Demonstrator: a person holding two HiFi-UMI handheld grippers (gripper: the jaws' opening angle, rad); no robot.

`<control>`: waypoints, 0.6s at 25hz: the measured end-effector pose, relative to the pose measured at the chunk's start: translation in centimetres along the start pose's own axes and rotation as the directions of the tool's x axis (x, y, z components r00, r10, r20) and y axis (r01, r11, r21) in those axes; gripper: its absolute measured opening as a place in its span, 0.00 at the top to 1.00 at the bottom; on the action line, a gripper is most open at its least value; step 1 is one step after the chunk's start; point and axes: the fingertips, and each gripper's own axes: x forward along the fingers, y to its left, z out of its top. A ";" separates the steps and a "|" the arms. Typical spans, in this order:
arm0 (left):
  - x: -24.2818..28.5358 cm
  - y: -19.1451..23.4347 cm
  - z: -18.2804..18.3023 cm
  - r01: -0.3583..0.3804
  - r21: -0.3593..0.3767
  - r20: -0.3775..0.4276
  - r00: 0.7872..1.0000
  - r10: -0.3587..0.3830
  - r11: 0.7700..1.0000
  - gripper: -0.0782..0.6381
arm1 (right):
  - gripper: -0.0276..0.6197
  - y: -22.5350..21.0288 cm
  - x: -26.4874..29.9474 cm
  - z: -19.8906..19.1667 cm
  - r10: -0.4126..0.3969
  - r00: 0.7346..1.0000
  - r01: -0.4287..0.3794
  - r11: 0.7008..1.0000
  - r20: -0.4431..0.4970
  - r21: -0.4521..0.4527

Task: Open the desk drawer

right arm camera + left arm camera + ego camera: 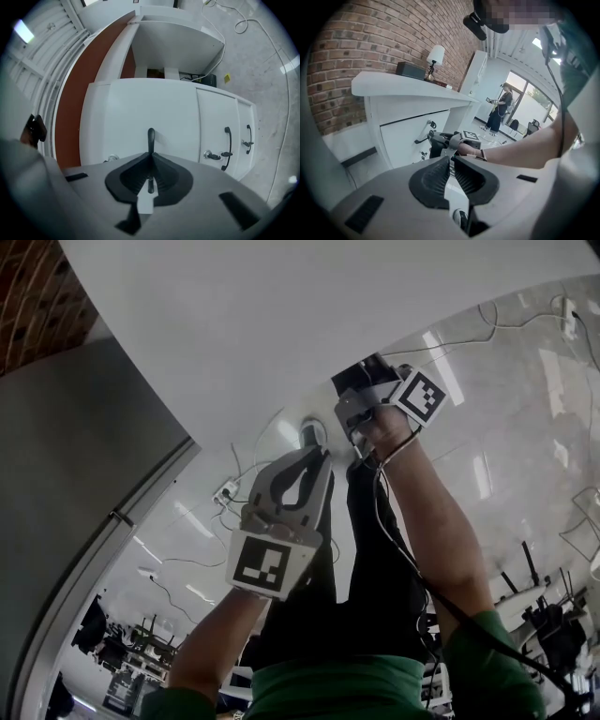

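Observation:
The white desk's top drawer front [140, 110] fills the right gripper view, and its black bar handle [151, 137] runs down between the jaws. My right gripper [151, 159] is shut on that handle. In the left gripper view the right gripper [443, 140] sits at the drawer handle [421, 139] below the desk top [408, 86]. My left gripper [451, 163] hangs back from the desk, shut with nothing between its pads. In the head view the left gripper [317, 456] is below the desk edge and the right gripper [361, 413] reaches under it.
Lower drawers carry two more black handles [228, 147] [248, 138] and a key lock [208, 154]. A lamp [435, 56] and a dark box [412, 70] stand on the desk by a brick wall [370, 37]. A person [501, 110] stands far behind. Cables [239, 479] lie on the floor.

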 end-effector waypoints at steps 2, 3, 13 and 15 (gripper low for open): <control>0.0 -0.1 0.0 0.002 0.006 0.004 1.000 -0.002 1.000 0.86 | 0.93 0.0 0.0 0.0 -0.004 1.000 0.004 1.000 0.004 0.013; 0.1 -0.3 0.0 0.005 0.010 0.007 1.000 -0.005 1.000 0.86 | 0.93 0.0 0.0 -0.1 -0.010 1.000 0.010 1.000 -0.001 0.015; 1.1 -1.8 0.1 0.054 0.029 -0.004 0.999 -0.054 0.998 0.86 | 0.94 -0.7 -2.8 -0.7 -0.021 1.000 0.021 0.999 -0.006 0.032; 0.9 -3.0 0.1 0.061 0.036 -0.006 0.998 -0.061 0.997 0.86 | 0.94 -0.3 -4.5 -0.8 -0.022 1.000 0.022 0.999 -0.009 0.030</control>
